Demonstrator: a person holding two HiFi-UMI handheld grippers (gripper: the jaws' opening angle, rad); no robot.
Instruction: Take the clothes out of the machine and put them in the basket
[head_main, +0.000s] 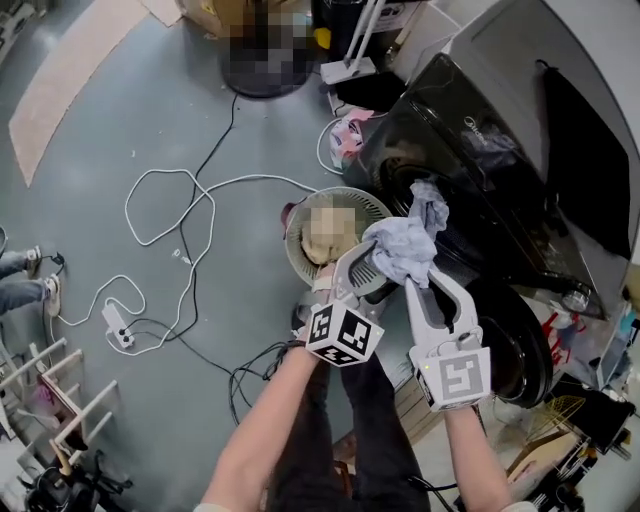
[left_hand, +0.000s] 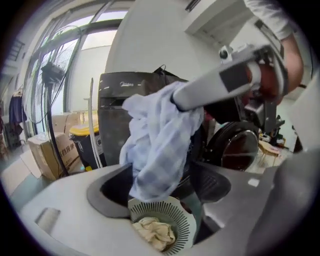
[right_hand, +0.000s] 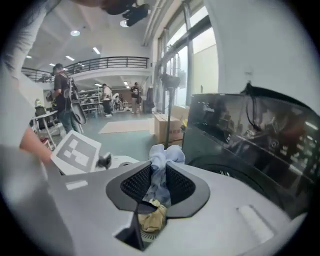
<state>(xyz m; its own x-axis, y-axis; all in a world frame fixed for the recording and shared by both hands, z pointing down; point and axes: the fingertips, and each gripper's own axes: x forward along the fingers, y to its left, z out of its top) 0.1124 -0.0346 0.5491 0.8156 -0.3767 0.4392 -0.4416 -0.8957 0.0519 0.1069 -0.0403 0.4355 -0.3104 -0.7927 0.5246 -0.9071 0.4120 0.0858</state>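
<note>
Head view: your right gripper holds the cloth up, seemingly over the basket rim nearest the machine, not its middle. Let go here and it may drape over the rim or fall to the floor.

Left gripper view: your left gripper stands wide apart and holds nothing. The cloth hangs just ahead of its pads and could snag there.

Right gripper view: the jaws are clamped on a thin fold only, with the bulk bunched beyond the tips. A jolt could pull it free.

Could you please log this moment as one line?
right gripper shut on blue cloth | left gripper open | basket holds cream cloth
</note>
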